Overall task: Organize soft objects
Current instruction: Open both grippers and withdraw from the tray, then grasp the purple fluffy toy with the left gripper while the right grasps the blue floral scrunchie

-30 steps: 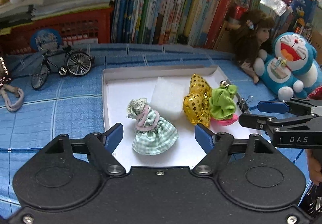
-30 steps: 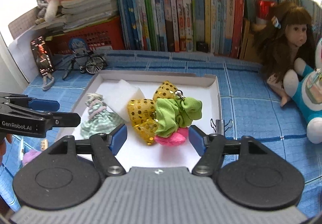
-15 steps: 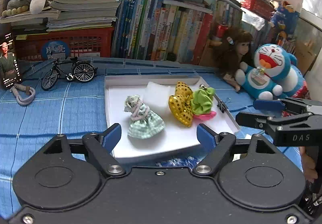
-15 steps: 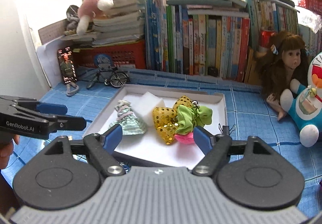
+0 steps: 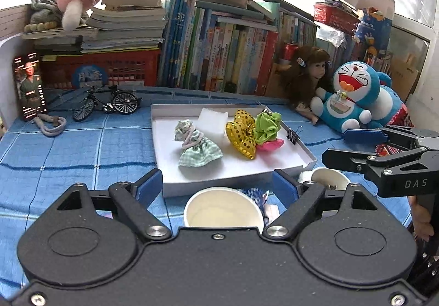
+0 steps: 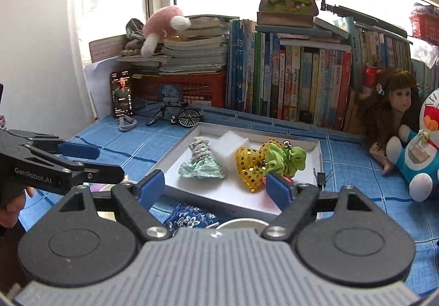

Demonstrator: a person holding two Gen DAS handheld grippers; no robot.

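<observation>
Blue checked cloth covers the counter (image 5: 82, 152), and on it lies a shallow white tray (image 5: 307, 153) holding the soft things: a green checked doll dress (image 5: 199, 150) at its left, a white foam block (image 5: 212, 122) behind it, then a gold sequin bow (image 5: 242, 135) touching a green scrunchie (image 5: 266, 127) that sits on a pink one (image 5: 270, 144). The left tongs (image 5: 216, 190) and the right tongs (image 6: 215, 188) both stand wide with nothing gripped, their jaws having just been opening, both short of the tray's near edge. A paper cup (image 5: 222, 209) stands just under the left tongs, and a blue flowered cloth (image 6: 192, 216) lies in front of the tray.
</observation>
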